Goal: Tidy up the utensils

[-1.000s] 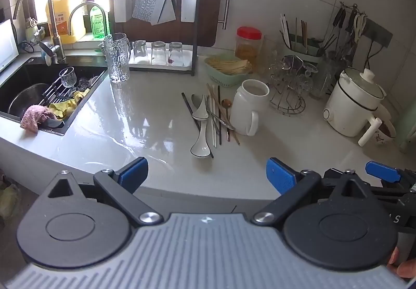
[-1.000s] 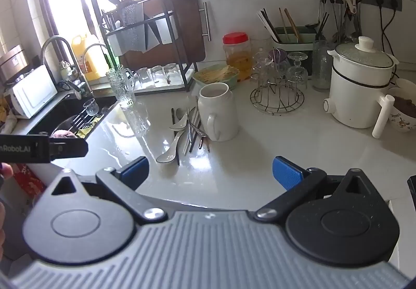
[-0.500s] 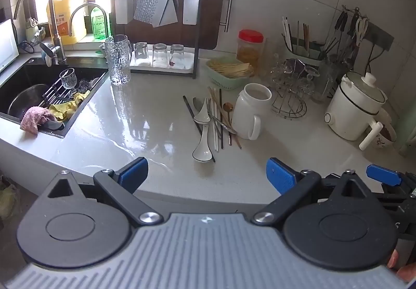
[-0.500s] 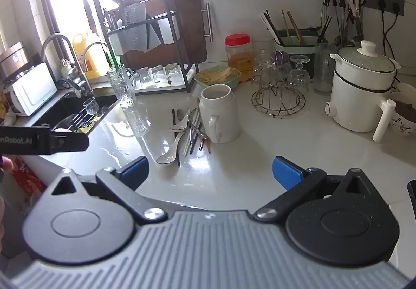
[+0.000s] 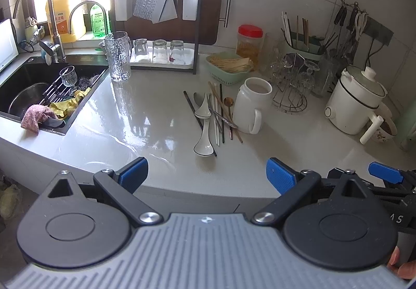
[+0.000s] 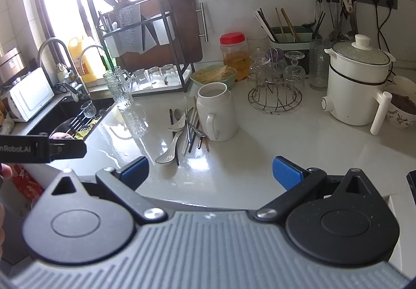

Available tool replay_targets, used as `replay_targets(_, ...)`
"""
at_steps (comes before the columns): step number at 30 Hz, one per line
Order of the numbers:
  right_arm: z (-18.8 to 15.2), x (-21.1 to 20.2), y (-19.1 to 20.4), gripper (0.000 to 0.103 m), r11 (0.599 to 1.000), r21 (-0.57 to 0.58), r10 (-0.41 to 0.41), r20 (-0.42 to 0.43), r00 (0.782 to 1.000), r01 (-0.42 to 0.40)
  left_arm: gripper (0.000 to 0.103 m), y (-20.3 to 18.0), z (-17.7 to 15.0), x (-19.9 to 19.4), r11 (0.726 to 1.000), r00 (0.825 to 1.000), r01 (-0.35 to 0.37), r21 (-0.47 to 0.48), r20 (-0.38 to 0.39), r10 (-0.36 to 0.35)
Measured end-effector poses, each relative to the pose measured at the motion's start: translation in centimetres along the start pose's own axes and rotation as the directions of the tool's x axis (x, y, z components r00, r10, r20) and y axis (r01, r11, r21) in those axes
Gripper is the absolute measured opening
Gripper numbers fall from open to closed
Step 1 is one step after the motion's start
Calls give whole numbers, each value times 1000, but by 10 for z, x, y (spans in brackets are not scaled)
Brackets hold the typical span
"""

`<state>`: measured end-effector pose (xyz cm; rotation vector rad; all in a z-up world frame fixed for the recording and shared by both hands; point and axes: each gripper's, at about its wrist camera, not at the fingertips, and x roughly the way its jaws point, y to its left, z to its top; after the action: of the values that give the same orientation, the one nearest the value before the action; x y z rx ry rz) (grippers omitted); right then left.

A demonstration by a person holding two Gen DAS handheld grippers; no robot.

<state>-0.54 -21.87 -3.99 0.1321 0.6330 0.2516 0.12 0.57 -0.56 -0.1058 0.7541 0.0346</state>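
Observation:
A loose pile of utensils point(image 5: 215, 115) lies on the white counter: white ceramic spoons point(image 5: 204, 142), chopsticks, metal spoons. A white mug point(image 5: 252, 105) stands just right of the pile. The same pile point(image 6: 186, 130) and mug point(image 6: 215, 111) show in the right wrist view. My left gripper point(image 5: 206, 174) is open and empty, hovering at the counter's near edge, short of the pile. My right gripper point(image 6: 210, 172) is likewise open and empty, near the front edge. A green utensil holder point(image 6: 290, 38) with chopsticks stands at the back wall.
A sink point(image 5: 39, 91) with dishes and cloths lies at the left. A glass jug point(image 5: 118, 56), a rack of glasses point(image 5: 158, 51), a green basket point(image 5: 228, 65), a wire glass stand point(image 6: 275, 83), a white electric pot point(image 6: 357, 83) and a bowl point(image 6: 403, 104) ring the counter.
Both grippers have crept slightly forward and upward towards the counter; the scene sits a little lower in both views. Both stay open. Nothing on the counter has moved.

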Motion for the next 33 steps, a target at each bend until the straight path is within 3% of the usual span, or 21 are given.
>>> replay_targets(33, -1, -6, -4, 103, 999, 33, -21, 10, 1000, 21, 99, 0, 8, -6, 1000, 1000, -4, 22, 16, 4)
